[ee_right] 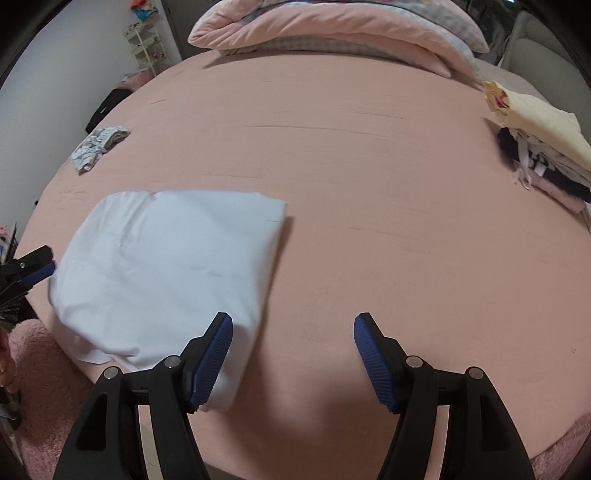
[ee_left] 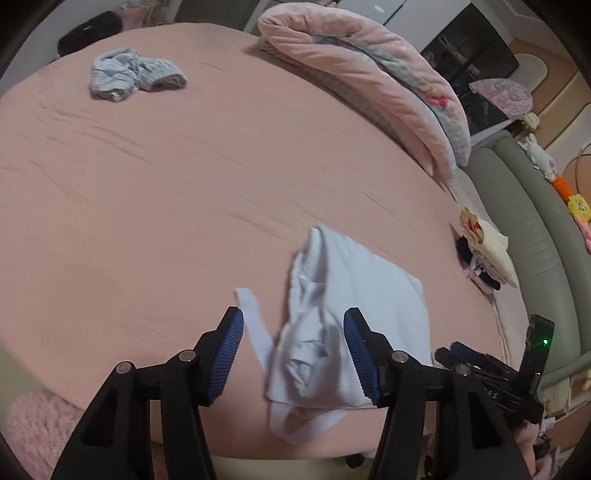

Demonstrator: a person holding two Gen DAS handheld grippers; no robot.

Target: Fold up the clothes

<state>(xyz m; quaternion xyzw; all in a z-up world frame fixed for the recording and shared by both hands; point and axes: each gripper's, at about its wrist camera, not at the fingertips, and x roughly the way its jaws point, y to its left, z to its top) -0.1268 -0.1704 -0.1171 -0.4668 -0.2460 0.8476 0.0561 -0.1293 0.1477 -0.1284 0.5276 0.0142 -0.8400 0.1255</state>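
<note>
Pale blue garment (ee_right: pixel 166 273) near bed (ee_right: pixel 369 184) front edge, half-folded, strap side bunched. Left gripper (ee_left: pixel 293 354) jaws released, straddling bunch, not pinching. Right gripper (ee_right: pixel 291 362) wide, empty, beside garment. Mid-fold judged; next: tuck straps, fold over.

A wide bed (ee_right: pixel 369 177) with a smooth pink sheet fills both views. Near its front edge lies a pale blue garment (ee_right: pixel 166 266), flat and folded on one side, bunched with loose straps on the other. Far off toward the back corner sits a small crumpled bundle of light clothes (ee_left: pixel 136 74), well apart from the blue piece. Along the far side a folded pink quilt (ee_right: pixel 332 29) rests on the sheet. At the side edge there's a stack of folded clothes (ee_right: pixel 546 155), a cream piece on top, dark and white ones beneath.
</note>
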